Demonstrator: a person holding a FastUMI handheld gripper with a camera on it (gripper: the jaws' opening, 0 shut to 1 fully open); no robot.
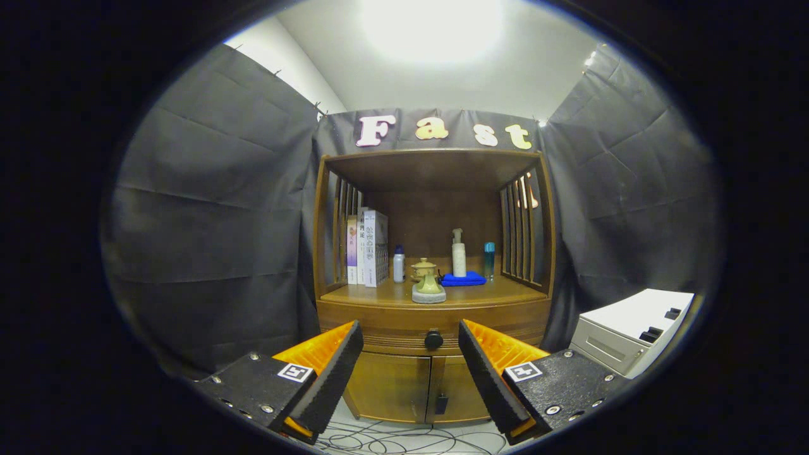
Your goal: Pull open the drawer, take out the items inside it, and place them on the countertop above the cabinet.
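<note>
A brown wooden cabinet [379, 316] stands ahead against the booth wall. Its drawer [392, 335] is closed, with a round dark knob [433, 339] in the middle of its front. My gripper [411, 344] is open, some way short of the cabinet, and the knob shows in the gap between the two fingertips, slightly nearer the right one. Nothing is held. The countertop [379, 294] above the drawer carries a small yellow-green teapot on a grey pad [428, 284]. What lies inside the drawer is hidden.
On the countertop stand books [368, 248] at the left, a small white bottle [399, 263], a pump bottle [458, 254] on a blue cloth [462, 279], and a teal bottle [489, 259]. Two lower doors [411, 385] are shut. A white box [632, 328] sits right; cables [404, 439] lie on the floor.
</note>
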